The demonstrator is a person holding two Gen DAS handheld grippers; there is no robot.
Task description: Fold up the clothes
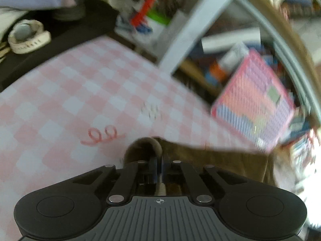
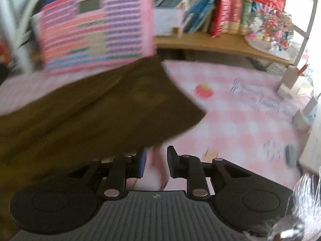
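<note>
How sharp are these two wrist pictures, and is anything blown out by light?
Left wrist view: the gripper is crisp, but the checked tablecloth and pink board smear with motion blur; bright patch at the lower right edge. Right wrist view: the brown garment and board are streaked, the books sharper; white glare washes out the right edge.

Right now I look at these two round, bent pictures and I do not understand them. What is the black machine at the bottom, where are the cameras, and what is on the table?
Each picture comes from a wide-angle camera on a hand-held two-finger gripper, looking forward along its fingers. No robot arm: a person holds one in each hand.

The left wrist view shows the left gripper shut on a brown cloth garment.

The right wrist view shows the right gripper with a gap between its jaws, nothing between them; the same garment drapes beside it.

Below lies a pink-and-white checked tablecloth. A pink toy board leans behind.
</note>
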